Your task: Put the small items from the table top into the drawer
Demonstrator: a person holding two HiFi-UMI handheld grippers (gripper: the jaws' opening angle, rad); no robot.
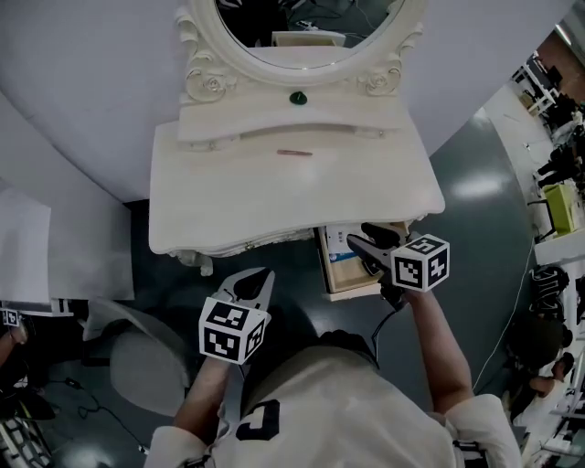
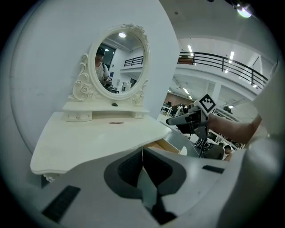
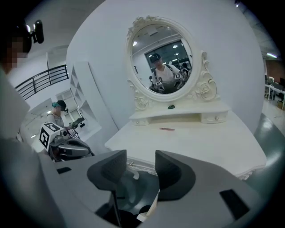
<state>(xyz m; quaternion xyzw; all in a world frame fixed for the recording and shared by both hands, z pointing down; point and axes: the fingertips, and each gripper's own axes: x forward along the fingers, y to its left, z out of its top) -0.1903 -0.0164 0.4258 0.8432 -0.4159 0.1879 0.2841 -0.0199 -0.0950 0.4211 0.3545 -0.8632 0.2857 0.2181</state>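
Head view: left tool (image 1: 260,278), jaws together and empty, hangs off the front edge of the tabletop (image 1: 274,196); right tool (image 1: 356,233) gapes empty over the open drawer (image 1: 340,272)

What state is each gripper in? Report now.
Left gripper: shut, holding nothing.
Right gripper: open, empty.

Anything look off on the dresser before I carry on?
Nothing spilled, broken or askew. The drawer stands open at front right; a thin reddish stick lies flat on the table top, and a small dark green item sits on the shelf under the mirror.
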